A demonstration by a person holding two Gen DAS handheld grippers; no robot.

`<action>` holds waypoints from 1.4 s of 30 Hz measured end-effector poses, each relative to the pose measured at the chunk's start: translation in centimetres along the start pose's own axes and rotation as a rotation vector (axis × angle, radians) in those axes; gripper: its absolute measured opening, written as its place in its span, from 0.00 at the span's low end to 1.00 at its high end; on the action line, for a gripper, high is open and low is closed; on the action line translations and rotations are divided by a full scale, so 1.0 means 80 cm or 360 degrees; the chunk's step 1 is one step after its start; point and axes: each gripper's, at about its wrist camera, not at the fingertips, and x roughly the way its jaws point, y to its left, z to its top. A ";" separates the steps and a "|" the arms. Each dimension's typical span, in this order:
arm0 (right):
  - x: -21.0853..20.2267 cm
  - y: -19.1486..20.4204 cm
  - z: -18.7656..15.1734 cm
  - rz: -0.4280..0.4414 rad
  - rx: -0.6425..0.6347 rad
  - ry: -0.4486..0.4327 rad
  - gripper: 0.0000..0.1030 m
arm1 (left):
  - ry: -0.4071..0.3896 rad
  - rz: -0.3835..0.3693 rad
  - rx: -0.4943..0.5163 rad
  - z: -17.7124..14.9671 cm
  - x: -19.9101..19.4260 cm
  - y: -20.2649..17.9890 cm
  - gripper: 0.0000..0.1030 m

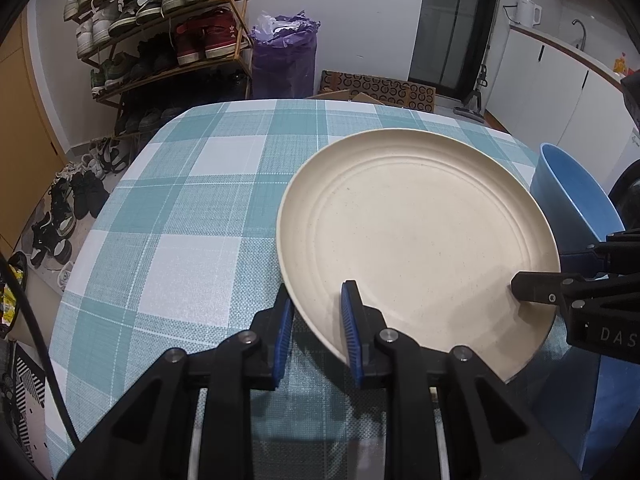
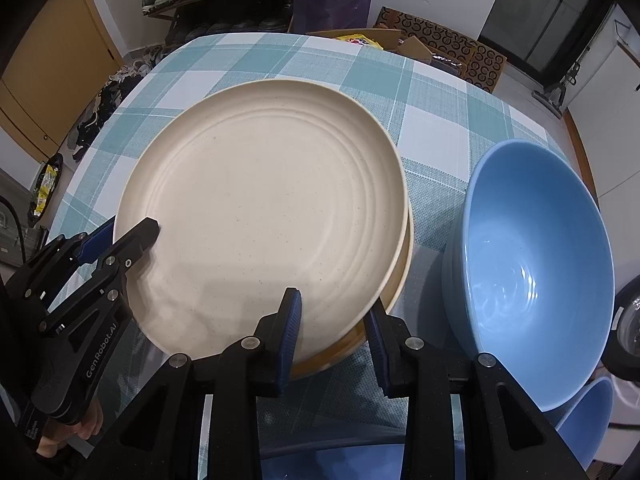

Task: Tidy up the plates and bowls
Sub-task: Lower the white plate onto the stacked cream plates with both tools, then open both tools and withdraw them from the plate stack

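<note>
A cream plate (image 1: 420, 236) (image 2: 264, 216) sits on a second plate with an orange-brown rim (image 2: 396, 280) on the checked tablecloth. My left gripper (image 1: 316, 332) straddles the top plate's near-left rim, jaws open, one finger over the plate, one outside; it also shows in the right wrist view (image 2: 120, 236). My right gripper (image 2: 334, 332) straddles the stack's near-right rim, jaws open; it shows in the left wrist view (image 1: 560, 276). A large blue bowl (image 2: 532, 272) (image 1: 572, 196) stands right of the plates.
The teal and white checked table (image 1: 192, 208) (image 2: 440, 92) extends beyond the plates. A blue chair (image 2: 588, 420) is at the near right. A shoe rack (image 1: 160, 36), purple bag (image 1: 284, 56) and cardboard boxes (image 2: 440, 52) stand past the far edge.
</note>
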 end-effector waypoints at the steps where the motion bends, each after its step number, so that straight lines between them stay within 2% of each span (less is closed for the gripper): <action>1: 0.000 0.000 0.000 -0.0001 0.0000 0.0001 0.31 | 0.0002 0.0000 0.0003 0.000 0.000 0.000 0.22; 13: -0.005 0.000 -0.002 0.0001 -0.0017 0.0000 0.35 | 0.0011 -0.0011 0.0036 -0.002 0.000 -0.003 0.25; 16: -0.009 -0.003 -0.003 -0.0054 -0.0025 -0.0010 0.40 | 0.0024 -0.0007 0.0062 -0.004 0.002 -0.007 0.26; 22: -0.009 -0.008 -0.007 -0.0019 -0.0025 -0.0013 0.42 | 0.0032 0.0004 0.0071 -0.005 0.003 -0.008 0.28; 28: -0.012 -0.005 -0.008 0.0018 -0.0040 -0.0057 0.46 | 0.0051 0.0019 0.0086 -0.008 0.002 -0.006 0.46; 32: -0.018 -0.003 -0.009 0.0049 -0.0032 -0.0083 0.49 | 0.0056 0.0019 0.0065 -0.007 -0.005 -0.002 0.49; 37: -0.040 0.002 -0.012 0.0096 -0.0015 -0.0176 0.64 | 0.0028 0.0023 0.0063 -0.007 -0.024 0.002 0.52; 38: -0.046 0.003 -0.013 0.0110 -0.0014 -0.0199 0.69 | 0.0019 0.0021 0.0063 -0.006 -0.030 0.003 0.56; 39: -0.053 0.004 -0.015 0.0123 -0.0013 -0.0221 0.77 | 0.0011 0.0016 0.0061 -0.007 -0.036 0.004 0.66; 41: -0.065 0.006 -0.017 0.0160 -0.0011 -0.0265 0.80 | -0.0011 0.0011 0.0057 -0.006 -0.047 0.003 0.82; 42: -0.072 0.007 -0.019 0.0176 -0.0013 -0.0288 0.81 | -0.0032 0.0005 0.0060 -0.005 -0.054 0.002 0.84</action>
